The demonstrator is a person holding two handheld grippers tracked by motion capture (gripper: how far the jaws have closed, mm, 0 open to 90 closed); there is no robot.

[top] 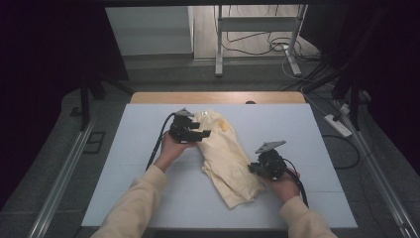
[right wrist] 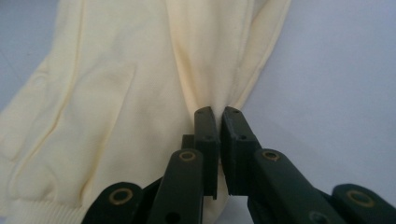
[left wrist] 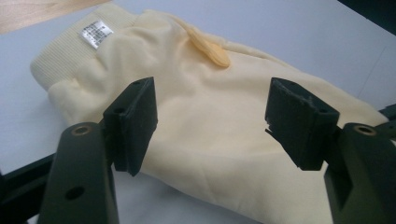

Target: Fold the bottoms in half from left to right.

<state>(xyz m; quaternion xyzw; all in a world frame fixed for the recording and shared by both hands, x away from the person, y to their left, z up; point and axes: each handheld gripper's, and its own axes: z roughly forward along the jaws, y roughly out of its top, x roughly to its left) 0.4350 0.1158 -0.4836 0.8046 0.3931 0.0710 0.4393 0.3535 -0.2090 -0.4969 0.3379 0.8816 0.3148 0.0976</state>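
On the white counter, near its middle, lies a pale yellow garment, stretched from the far centre toward the near right. Ribbed waistband at the far end, with a small white label sewn inside it; a darker yellow tab lies on the fabric just beyond the band. Left gripper sits at the garment's far left edge, held by the left hand; in the left gripper view its jaws stand well apart above the cloth, nothing between the pads, no contact with the fabric that I can make out. Right gripper is at the garment's right edge, nearer the person, in the right hand. In the right gripper view its jaws are pressed together, pinching a fold of the yellow fabric at the tips; cloth gathers into creases that run away from the pinch point. Both sleeves of the person are a similar pale yellow.
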